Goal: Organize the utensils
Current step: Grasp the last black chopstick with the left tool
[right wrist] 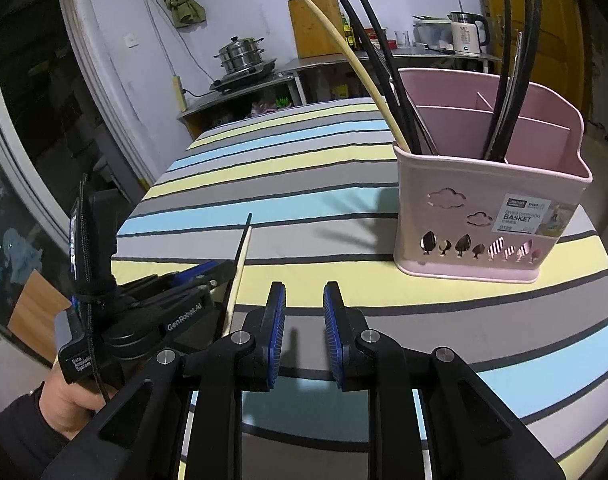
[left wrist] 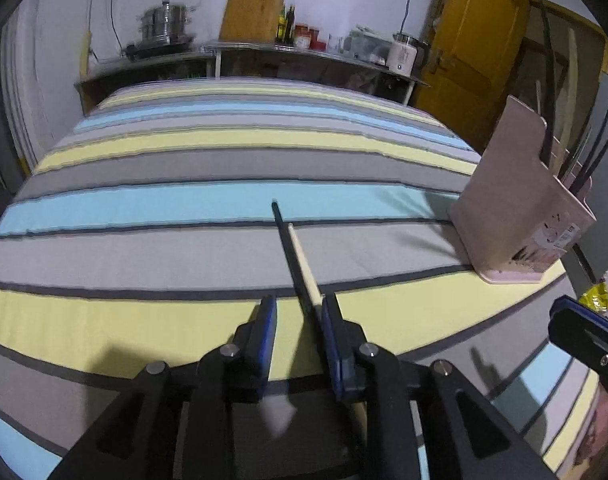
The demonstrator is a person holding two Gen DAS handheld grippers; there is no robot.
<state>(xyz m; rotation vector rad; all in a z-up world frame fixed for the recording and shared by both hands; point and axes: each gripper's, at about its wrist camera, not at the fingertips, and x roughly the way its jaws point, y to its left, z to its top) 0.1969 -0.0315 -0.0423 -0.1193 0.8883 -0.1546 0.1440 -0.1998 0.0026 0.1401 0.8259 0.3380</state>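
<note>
A: From the left wrist, what is the left tool (left wrist: 298, 316) doing?

B: Its jaws stand narrow, with a black chopstick (left wrist: 290, 256) and a pale wooden chopstick (left wrist: 302, 262) between them, lying against the right-hand pad. I cannot tell whether the pair is actually clamped; a gap shows on the left side. Both sticks point forward over the striped cloth (left wrist: 184, 248) of the counter.

A: How should the step be done well?

B: I'd judge a firm pinch is needed so the sticks stay parallel, then a lift, tips tilted down, into the pink basket (left wrist: 516, 208) off to the right.

A: And from the right wrist?

B: The right tool (right wrist: 304, 320) is narrowly parted and holds nothing. The left tool (right wrist: 200, 276) sits at its left with the black chopstick (right wrist: 244, 232) and the pale wooden chopstick (right wrist: 238, 276) reaching past it. The pink basket (right wrist: 488, 192) stands ahead and right, well apart from those tips.

A: Room to move?

B: Bare cloth lies between. The basket holds tall leaning utensils (right wrist: 384, 60), so entry likely should aim for the free gap. The counter's near-right edge curves close behind it.
</note>
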